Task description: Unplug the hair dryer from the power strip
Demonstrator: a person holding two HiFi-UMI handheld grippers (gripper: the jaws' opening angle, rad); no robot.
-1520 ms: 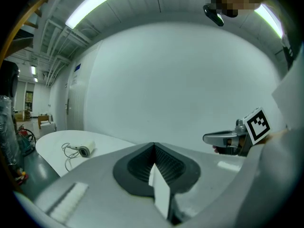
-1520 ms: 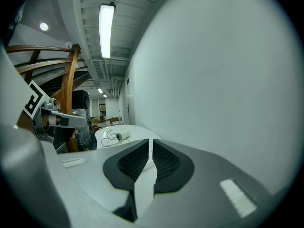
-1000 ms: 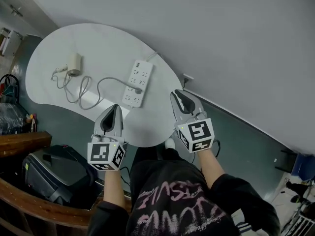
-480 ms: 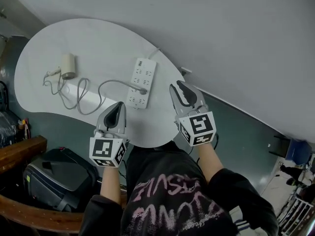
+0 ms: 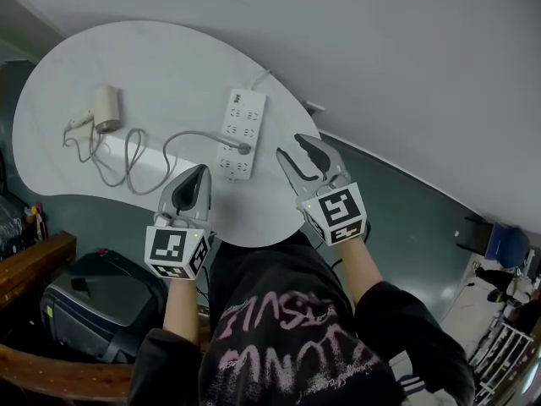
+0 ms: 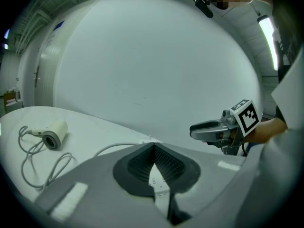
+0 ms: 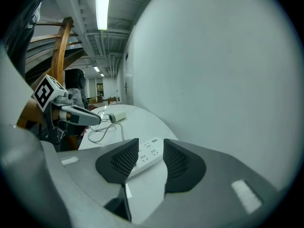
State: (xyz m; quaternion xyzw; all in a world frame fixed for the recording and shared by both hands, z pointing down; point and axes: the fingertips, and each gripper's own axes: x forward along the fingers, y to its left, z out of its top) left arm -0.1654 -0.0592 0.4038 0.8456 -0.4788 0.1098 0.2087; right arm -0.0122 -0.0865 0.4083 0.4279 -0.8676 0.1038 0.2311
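Observation:
A white power strip (image 5: pixel 237 133) lies on the white rounded table (image 5: pixel 169 66), with a grey plug (image 5: pixel 243 149) seated in one of its near sockets. The plug's cord (image 5: pixel 135 155) loops left to a cream hair dryer (image 5: pixel 105 108) lying on its side. My left gripper (image 5: pixel 197 176) hovers over the table's near edge, its jaws closed together and empty. My right gripper (image 5: pixel 296 153) is open, just right of the strip, which shows between its fingers as the power strip (image 7: pixel 145 155) in the right gripper view. The hair dryer (image 6: pixel 53 133) also shows in the left gripper view.
A grey wall runs behind the table. A black case (image 5: pixel 80 299) and a wooden rail (image 5: pixel 34 252) sit on the floor at the lower left. The strip's own cord (image 5: pixel 260 79) runs off the table's far edge toward a wall outlet (image 5: pixel 313 106).
My right gripper has opened its jaws and shifted slightly left toward the strip. The left gripper stayed shut near the table's front edge. The head view has drifted a little.

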